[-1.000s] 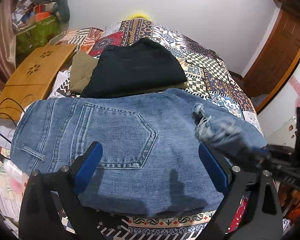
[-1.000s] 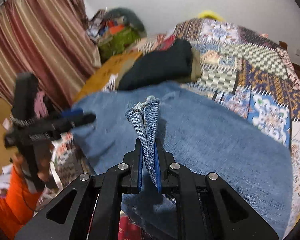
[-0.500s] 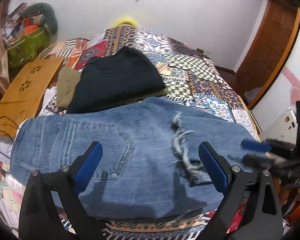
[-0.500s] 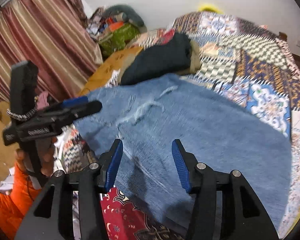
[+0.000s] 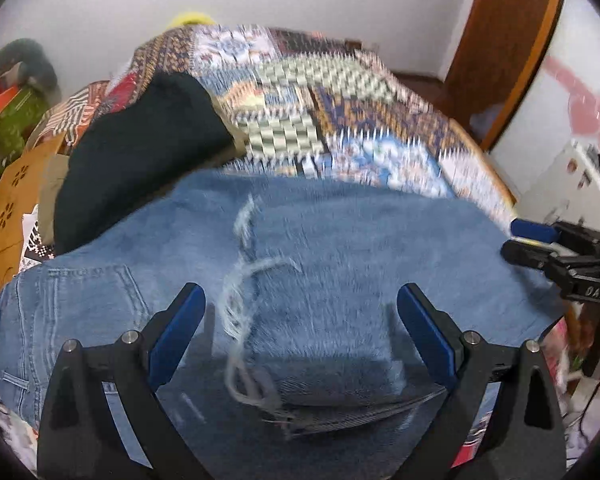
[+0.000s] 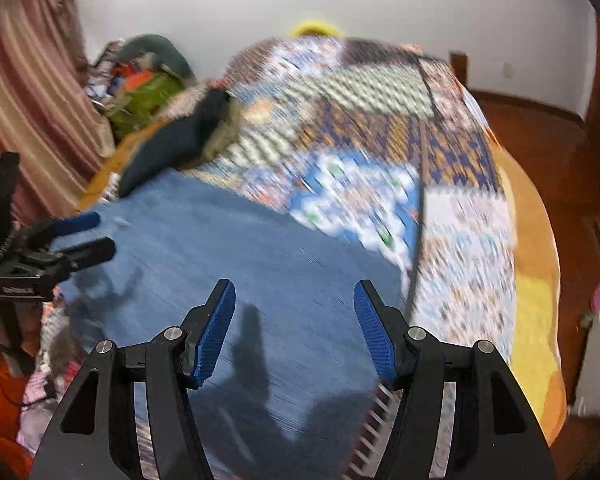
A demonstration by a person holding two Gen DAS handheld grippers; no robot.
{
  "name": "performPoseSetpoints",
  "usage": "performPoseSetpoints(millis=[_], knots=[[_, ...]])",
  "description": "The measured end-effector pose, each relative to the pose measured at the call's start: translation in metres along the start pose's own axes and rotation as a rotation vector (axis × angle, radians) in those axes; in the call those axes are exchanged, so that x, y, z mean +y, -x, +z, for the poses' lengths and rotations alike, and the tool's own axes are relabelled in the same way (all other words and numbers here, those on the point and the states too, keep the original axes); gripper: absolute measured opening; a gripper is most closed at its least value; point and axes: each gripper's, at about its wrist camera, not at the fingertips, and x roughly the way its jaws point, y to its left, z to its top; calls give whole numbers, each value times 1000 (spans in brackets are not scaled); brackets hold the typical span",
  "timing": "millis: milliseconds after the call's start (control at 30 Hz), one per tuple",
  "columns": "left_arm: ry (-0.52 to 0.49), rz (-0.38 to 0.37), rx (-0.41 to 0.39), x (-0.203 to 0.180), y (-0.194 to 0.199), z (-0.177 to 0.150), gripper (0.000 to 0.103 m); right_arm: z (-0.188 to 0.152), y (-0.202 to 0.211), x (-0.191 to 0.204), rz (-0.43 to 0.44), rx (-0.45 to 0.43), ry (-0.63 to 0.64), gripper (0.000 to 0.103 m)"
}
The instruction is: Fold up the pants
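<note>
Blue denim jeans point(image 5: 340, 264) lie folded on the patchwork bedspread, legs laid over the seat, the frayed hem point(image 5: 240, 280) across the middle. In the right wrist view the jeans point(image 6: 228, 248) fill the lower left. My left gripper point(image 5: 300, 320) is open and empty just above the jeans' near edge. My right gripper point(image 6: 294, 320) is open and empty over the jeans. It shows at the right edge of the left wrist view point(image 5: 528, 240); the left gripper shows at the left of the right wrist view point(image 6: 84, 232).
A folded black garment point(image 5: 140, 148) over a tan one lies behind the jeans. A wooden lap table point(image 5: 12, 200) sits at the left. The patchwork bedspread point(image 5: 320, 112) stretches back to the wall. A door point(image 5: 500, 40) stands at the right; curtains point(image 6: 28, 100) hang at the left.
My right gripper let go of the jeans' hem, opened and drew back to the right. The leg now lies flat over the seat. My left gripper moved forward over the jeans.
</note>
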Motion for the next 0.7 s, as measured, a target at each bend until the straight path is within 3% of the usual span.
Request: performPoseSetpoints(millis=[133,333,700], knots=[[-43,24,34,-4,-9,-16,98,-26,-3,-18,9,40,-48,58],[-1,-3,42,4,-4,-30,98,-61,13,-37,44,53,-115,58],[-6,33,10,3,7,-44,98,-83,30,-36,-29,22,-96,58]])
